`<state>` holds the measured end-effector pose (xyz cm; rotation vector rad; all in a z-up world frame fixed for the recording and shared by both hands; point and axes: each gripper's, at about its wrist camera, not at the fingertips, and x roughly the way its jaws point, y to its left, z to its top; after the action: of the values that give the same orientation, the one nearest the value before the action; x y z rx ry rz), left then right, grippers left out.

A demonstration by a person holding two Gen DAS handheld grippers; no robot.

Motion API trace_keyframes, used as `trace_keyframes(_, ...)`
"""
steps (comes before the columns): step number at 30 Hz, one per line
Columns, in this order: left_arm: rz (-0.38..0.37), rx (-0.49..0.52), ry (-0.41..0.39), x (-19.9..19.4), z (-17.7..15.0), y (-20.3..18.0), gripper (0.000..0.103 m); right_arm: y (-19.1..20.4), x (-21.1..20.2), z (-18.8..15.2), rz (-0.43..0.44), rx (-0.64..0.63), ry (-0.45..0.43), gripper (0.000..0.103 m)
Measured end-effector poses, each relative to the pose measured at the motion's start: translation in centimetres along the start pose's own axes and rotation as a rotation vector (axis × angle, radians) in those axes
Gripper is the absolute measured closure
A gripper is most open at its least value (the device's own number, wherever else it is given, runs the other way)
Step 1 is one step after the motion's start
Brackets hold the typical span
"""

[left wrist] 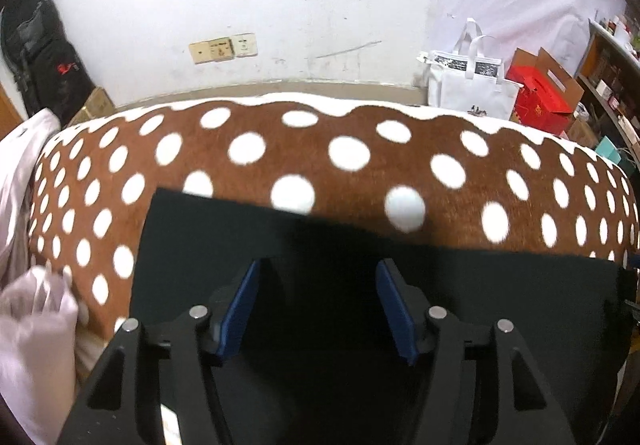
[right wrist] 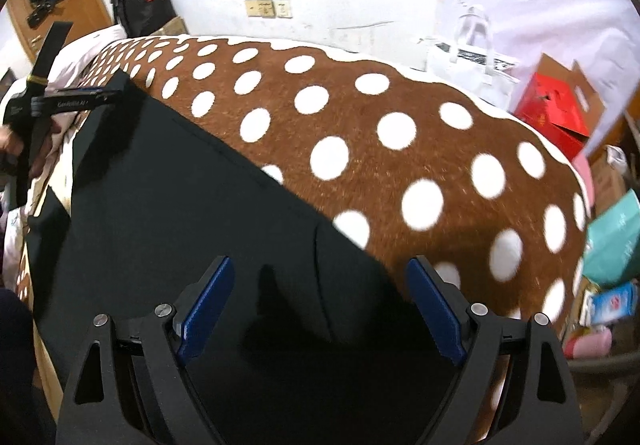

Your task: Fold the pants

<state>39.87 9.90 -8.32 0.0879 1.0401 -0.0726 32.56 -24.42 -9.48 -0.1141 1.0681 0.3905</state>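
The black pants (left wrist: 460, 285) lie flat on a brown blanket with white dots (left wrist: 304, 149); they also show in the right wrist view (right wrist: 180, 205). My left gripper (left wrist: 318, 269) is open, hovering over the pants with nothing between its blue pads. My right gripper (right wrist: 320, 265) is open over the pants near their right edge, empty. The left gripper (right wrist: 100, 95) shows in the right wrist view at the pants' far left corner.
A white tote bag (left wrist: 472, 81) and a red box (left wrist: 540, 101) stand beyond the bed on the right. A black backpack (left wrist: 40, 57) leans at the wall on the left. Pale bedding (left wrist: 28, 325) lies at the left. Teal bags (right wrist: 612, 241) stand at the right.
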Motion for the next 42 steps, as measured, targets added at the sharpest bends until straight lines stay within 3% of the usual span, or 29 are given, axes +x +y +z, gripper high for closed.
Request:
trace_keyframes(7,-0.003,0.061,0.068,2.3,0.7,-0.2,0.035,-1.3,2.0,0.6,0.040,-0.045,0.051,0.015)
trace_keyframes(11,0.031,0.083,0.068,2.4,0.8,-1.0,0.038,-1.4,2.5,0.6,0.053,-0.082,0.062,0.015)
trace_keyframes(12,0.034,0.103,0.064,2.3,0.7,-1.3,0.042,-1.4,2.6,0.6,0.065,-0.089,0.067,0.015)
trace_keyframes(15,0.038,0.157,0.054,2.2,0.4,-2.8,0.069,-1.3,3.2,0.6,0.075,-0.130,0.101,0.015)
trace_keyframes(16,0.036,0.172,0.050,2.0,0.3,-3.3,0.084,-1.2,3.2,0.6,0.073,-0.150,0.111,0.017)
trace_keyframes(18,0.054,0.182,0.043,1.9,0.2,-4.1,0.091,-1.0,3.0,0.6,0.069,-0.167,0.123,0.040)
trace_keyframes(20,0.065,0.174,0.035,1.7,0.2,-4.2,0.096,-1.5,2.4,0.7,0.099,-0.140,0.119,0.076)
trace_keyframes(21,0.064,0.163,0.033,1.5,0.2,-4.0,0.097,-1.5,2.2,0.8,0.122,-0.122,0.124,0.079)
trace_keyframes(23,0.058,0.145,0.030,1.1,0.1,-3.6,0.098,-1.1,1.7,0.5,0.105,-0.139,0.126,0.099)
trace_keyframes(35,0.031,0.027,-0.061,-4.7,-3.9,-0.8,0.099,1.8,-3.5,-0.6,0.094,-0.196,0.072,0.100)
trace_keyframes(42,-0.016,-0.093,-0.094,-9.7,-8.9,1.0,0.099,4.7,-8.0,-3.7,0.118,-0.168,0.031,0.100)
